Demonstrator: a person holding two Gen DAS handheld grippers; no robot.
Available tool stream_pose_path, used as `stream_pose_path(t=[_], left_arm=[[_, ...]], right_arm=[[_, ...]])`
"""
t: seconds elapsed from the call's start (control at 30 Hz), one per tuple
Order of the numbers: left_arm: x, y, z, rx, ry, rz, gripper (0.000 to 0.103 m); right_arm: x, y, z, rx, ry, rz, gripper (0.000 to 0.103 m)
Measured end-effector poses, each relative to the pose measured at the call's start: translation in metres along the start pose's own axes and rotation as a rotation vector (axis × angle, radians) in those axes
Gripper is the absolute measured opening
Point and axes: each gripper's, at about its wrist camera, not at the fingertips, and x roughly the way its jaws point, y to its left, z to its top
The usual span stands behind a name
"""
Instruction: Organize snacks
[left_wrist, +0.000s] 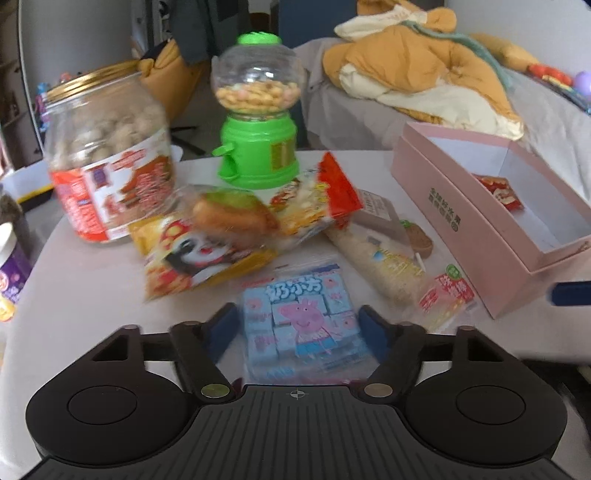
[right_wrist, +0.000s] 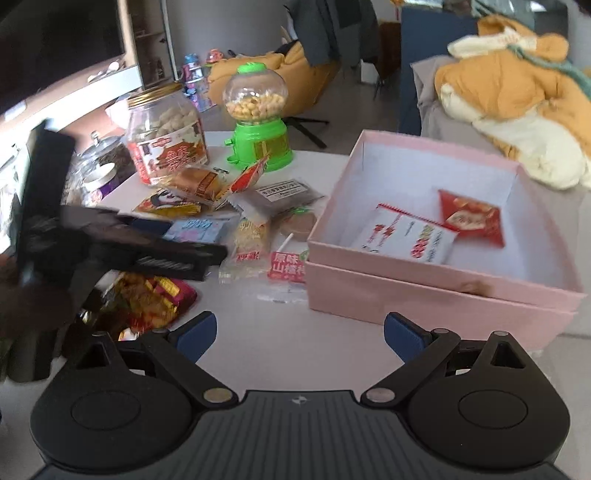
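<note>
A pile of snack packets lies on the white table (left_wrist: 92, 288). My left gripper (left_wrist: 297, 328) is open, its blue fingers on either side of a light blue Peppa Pig packet (left_wrist: 303, 317), which still lies flat on the table. That packet also shows in the right wrist view (right_wrist: 199, 229), under the left gripper's body. My right gripper (right_wrist: 299, 338) is open and empty above bare table, in front of the open pink box (right_wrist: 424, 295). The box holds a red packet (right_wrist: 474, 218) and a white and red packet (right_wrist: 406, 234).
A large biscuit jar (left_wrist: 110, 158) and a green candy dispenser (left_wrist: 258, 110) stand at the back of the table. Panda, bread, rice-cracker and hawthorn packets lie between them and the box. A red and gold packet (right_wrist: 151, 302) lies at the front left. Small jars stand at the left edge.
</note>
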Motion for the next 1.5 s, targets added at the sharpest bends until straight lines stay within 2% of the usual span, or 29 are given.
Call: stream_pose_path(t=[0.13, 0.23, 0.33, 0.4, 0.43, 0.63, 0.7, 0.8, 0.9, 0.97, 1.07, 1.17, 1.23, 1.27, 1.3, 1.4, 1.5], left_arm=[[-0.022, 0.028, -0.019, -0.050, -0.027, 0.008, 0.066], [-0.037, 0.052, -0.033, -0.122, -0.046, 0.014, 0.065], [-0.053, 0.074, -0.045, -0.186, -0.060, 0.000, 0.065], [-0.060, 0.081, -0.051, -0.196, -0.062, -0.005, 0.065], [-0.063, 0.082, -0.054, -0.193, -0.062, -0.009, 0.065], [-0.083, 0.089, -0.074, -0.158, -0.077, -0.002, 0.065], [-0.084, 0.097, -0.083, -0.181, -0.114, 0.013, 0.065], [-0.084, 0.102, -0.090, -0.214, -0.168, 0.001, 0.065], [-0.086, 0.104, -0.092, -0.239, -0.182, -0.015, 0.065], [-0.087, 0.106, -0.092, -0.251, -0.188, -0.024, 0.065], [-0.087, 0.108, -0.094, -0.260, -0.193, -0.031, 0.065], [-0.086, 0.108, -0.094, -0.263, -0.193, -0.034, 0.065], [-0.087, 0.108, -0.094, -0.264, -0.193, -0.034, 0.065], [-0.087, 0.108, -0.094, -0.264, -0.193, -0.034, 0.065], [-0.086, 0.108, -0.094, -0.266, -0.193, -0.035, 0.065], [-0.087, 0.109, -0.094, -0.272, -0.195, -0.041, 0.065], [-0.086, 0.110, -0.095, -0.276, -0.194, -0.045, 0.066]], right_arm=[[0.029, 0.004, 0.007, 0.095, 0.023, -0.001, 0.097], [0.037, 0.018, 0.008, 0.114, -0.007, -0.027, 0.096], [0.029, 0.045, 0.008, 0.032, -0.071, -0.055, 0.088], [0.027, 0.060, 0.012, -0.017, -0.086, -0.072, 0.076], [0.027, 0.064, 0.016, -0.023, -0.085, -0.071, 0.075], [0.038, 0.074, 0.055, -0.020, -0.063, -0.037, 0.075], [0.037, 0.073, 0.075, 0.008, -0.076, 0.005, 0.084], [0.041, 0.078, 0.098, 0.047, -0.122, 0.019, 0.088], [0.071, 0.102, 0.109, 0.014, -0.108, 0.032, 0.093], [0.095, 0.119, 0.110, -0.002, -0.098, 0.001, 0.093], [0.130, 0.133, 0.112, 0.033, -0.087, -0.004, 0.093], [0.155, 0.132, 0.118, 0.073, -0.032, 0.008, 0.092], [0.154, 0.132, 0.120, 0.056, -0.020, 0.005, 0.082], [0.152, 0.132, 0.122, 0.040, 0.000, 0.007, 0.065], [0.148, 0.132, 0.123, 0.024, 0.023, 0.012, 0.059], [0.125, 0.133, 0.120, -0.038, 0.052, 0.012, 0.056], [0.098, 0.130, 0.103, -0.092, 0.086, 0.048, 0.054]])
